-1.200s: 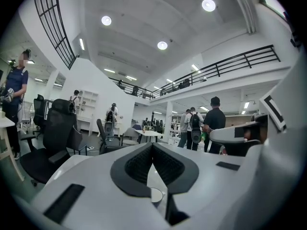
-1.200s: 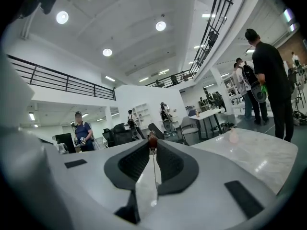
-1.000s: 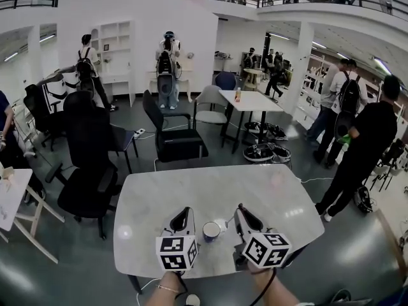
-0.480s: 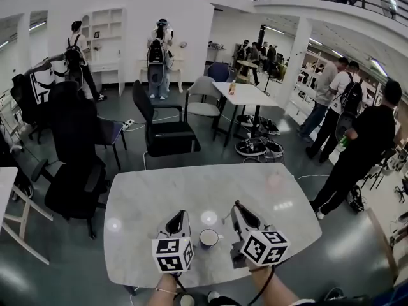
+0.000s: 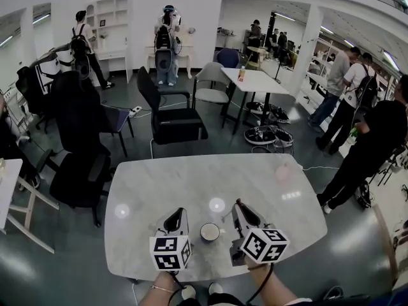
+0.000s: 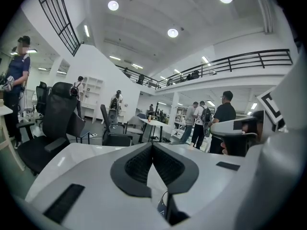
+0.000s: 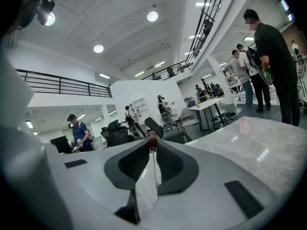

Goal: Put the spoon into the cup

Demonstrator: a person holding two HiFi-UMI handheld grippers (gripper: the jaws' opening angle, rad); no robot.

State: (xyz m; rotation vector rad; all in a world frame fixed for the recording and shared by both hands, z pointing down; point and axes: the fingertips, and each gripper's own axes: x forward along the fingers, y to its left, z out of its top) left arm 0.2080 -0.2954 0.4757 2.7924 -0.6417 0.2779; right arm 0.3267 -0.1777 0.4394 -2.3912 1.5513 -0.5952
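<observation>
**Head view, from above the near side.** A white marble table [image 5: 191,180] carried the cup [image 5: 210,232], which stood upright near the table's 6 o'clock edge. The left gripper [image 5: 176,214] sat at the cup's 9 o'clock and the right gripper [image 5: 240,207] at its 3 o'clock. Both were just beside the cup, and no contact with it could be made out. A black office chair [image 5: 172,126] stood past the table at 12 o'clock, and a person in black [image 5: 376,145] stood well off at 3 o'clock.

**Left gripper view.** The jaws of the left gripper [image 6: 152,147] met at their tips, with nothing between them.

**Right gripper view.** The right gripper [image 7: 152,145] was clamped on the spoon [image 7: 153,169]. The thin handle ran edge-on up the seam between the jaws, and a reddish-brown end stuck out at the tips, toward 12 o'clock. The spoon was thus held outside the cup, at the cup's 3 o'clock; its bowl could not be made out
</observation>
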